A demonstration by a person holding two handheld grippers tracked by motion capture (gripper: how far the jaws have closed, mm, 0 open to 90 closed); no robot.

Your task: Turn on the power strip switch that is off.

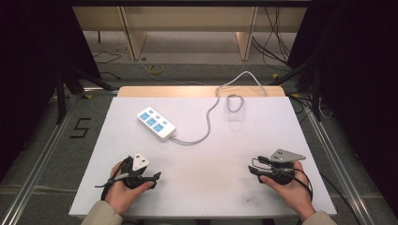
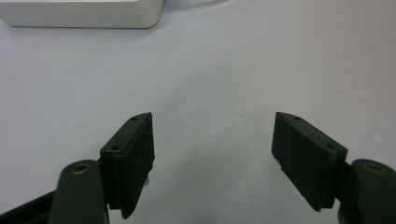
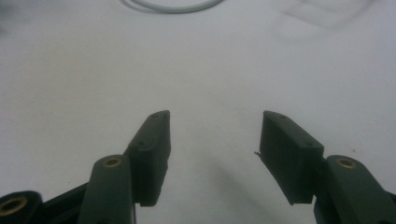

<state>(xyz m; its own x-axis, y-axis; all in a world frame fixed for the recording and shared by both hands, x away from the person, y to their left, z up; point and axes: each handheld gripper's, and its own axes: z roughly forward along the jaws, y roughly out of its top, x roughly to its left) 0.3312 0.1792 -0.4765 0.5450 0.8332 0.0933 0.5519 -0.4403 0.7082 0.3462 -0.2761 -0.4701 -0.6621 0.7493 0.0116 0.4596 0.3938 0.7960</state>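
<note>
Presently both the left gripper (image 1: 152,177) and right gripper (image 1: 256,169) rest with jaws wide and empty, well short of the power strip (image 1: 156,123) at the table's (image 1: 202,187) far-left. Its 1 trailing cord (image 1: 209,115) could likely snag a careless reach.

Glossy white plastic power strip (image 1: 156,123), smooth rubbery cord (image 1: 210,115), matt white table (image 1: 211,187), matt black plastic gripper pads (image 2: 133,158).
</note>
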